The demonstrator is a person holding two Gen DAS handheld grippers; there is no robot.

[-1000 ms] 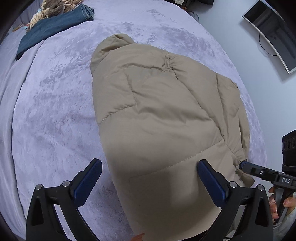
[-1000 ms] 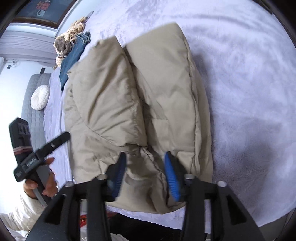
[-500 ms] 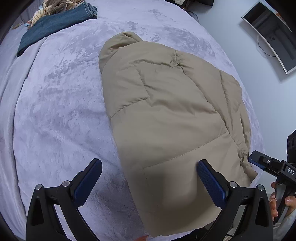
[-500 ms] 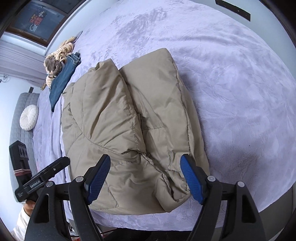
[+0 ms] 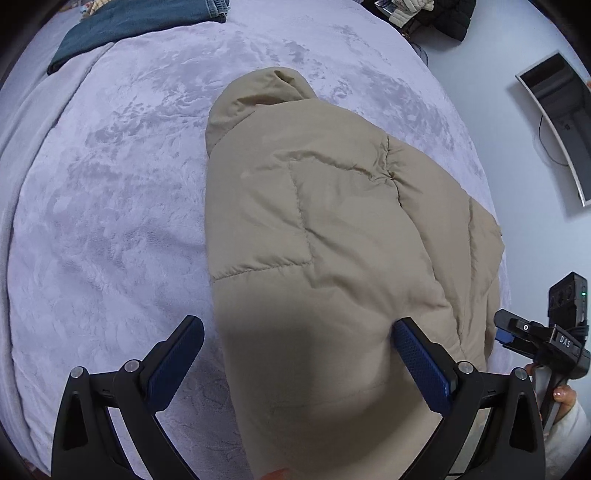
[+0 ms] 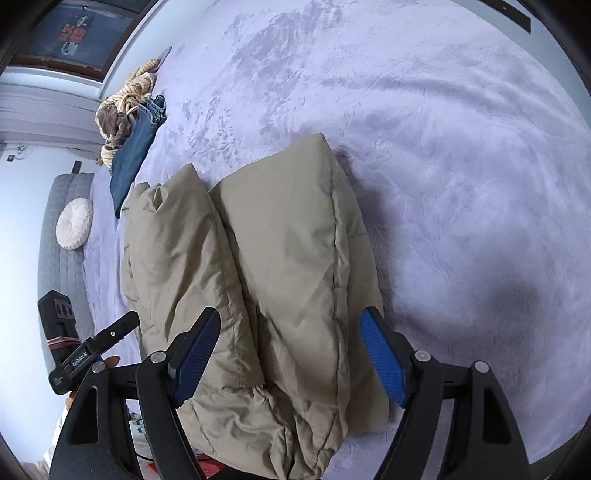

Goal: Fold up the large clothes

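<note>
**Item record: one beige padded jacket, folded, on bed**

Garments counted: one beige quilted jacket [image 5: 332, 266], lying folded in the middle of a lavender plush bed cover [image 5: 110, 240]; one pair of blue jeans [image 6: 135, 158] at the far edge of the bed; one tan knitted bundle [image 6: 123, 107] touching the jeans. In the right wrist view the jacket showed two padded lobes side by side, a seam between them, its near end reaching the bed's edge.

Grippers counted: two. The left gripper [image 5: 295, 365] was spread wide, its blue pads either side of the jacket's near end, grasping nothing. The right gripper [image 6: 291, 354] was likewise released, its jaws straddling the jacket without closing on it.

Other items: one round white cushion [image 6: 74, 223] on a grey quilted seat [image 6: 59, 266]; one curved monitor [image 5: 554, 125] against the wall; dark clutter at the far corner, too small to identify.

Writing: "DAS" legible on the right gripper's body in the left wrist view. The label on the left gripper's body in the right wrist view was too small to read with certainty. A framed dark picture [image 6: 70, 33] bore red lettering, unreadable.

Cut off: the jacket's nearest edge fell below both frames.
</note>
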